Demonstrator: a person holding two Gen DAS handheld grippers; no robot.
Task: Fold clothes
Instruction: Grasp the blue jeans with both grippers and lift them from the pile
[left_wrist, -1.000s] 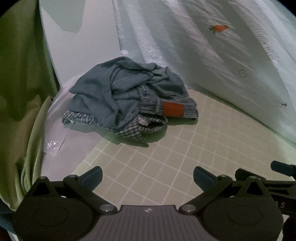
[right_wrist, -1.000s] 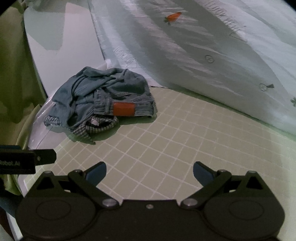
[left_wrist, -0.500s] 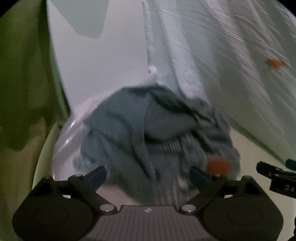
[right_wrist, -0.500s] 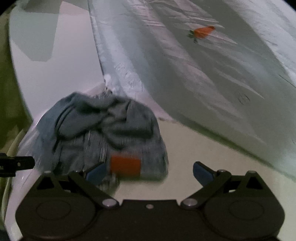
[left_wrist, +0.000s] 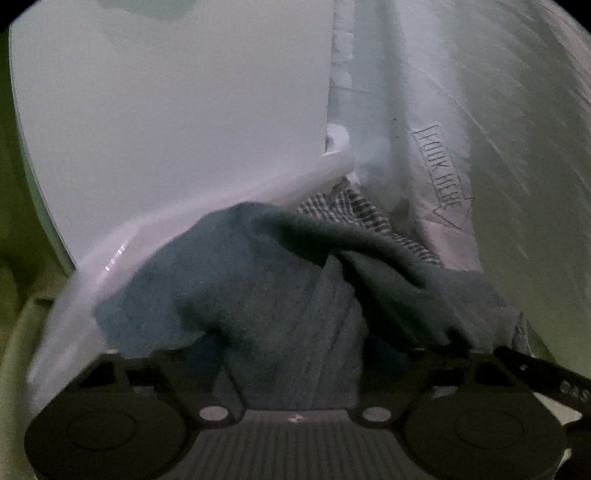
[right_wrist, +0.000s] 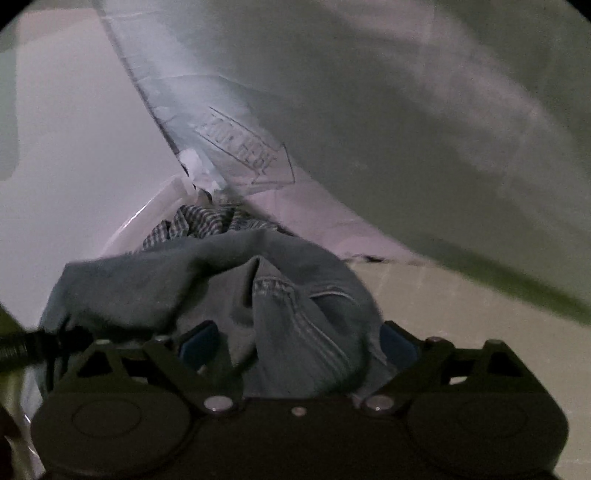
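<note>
Both hand-held grippers press low into the denim jeans (right_wrist: 295, 295): left hand-held gripper (left_wrist: 291, 354) and right hand-held gripper (right_wrist: 299, 343), jaws apart around folds, on the green gridded worktop (right_wrist: 461, 295).

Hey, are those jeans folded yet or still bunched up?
Still bunched up: the jeans lie in a crumpled heap with loose ridges, on the checked shirt, between both grippers' open fingers.

The place looks like a makeshift indoor recording corner rather than a furnished room. A pale plastic sheet (left_wrist: 461, 110), printed with a small boxed label, hangs as a backdrop. Beside it stands a plain white panel (left_wrist: 177, 122). A pale green gridded mat (right_wrist: 461, 314) covers the work surface.
</note>
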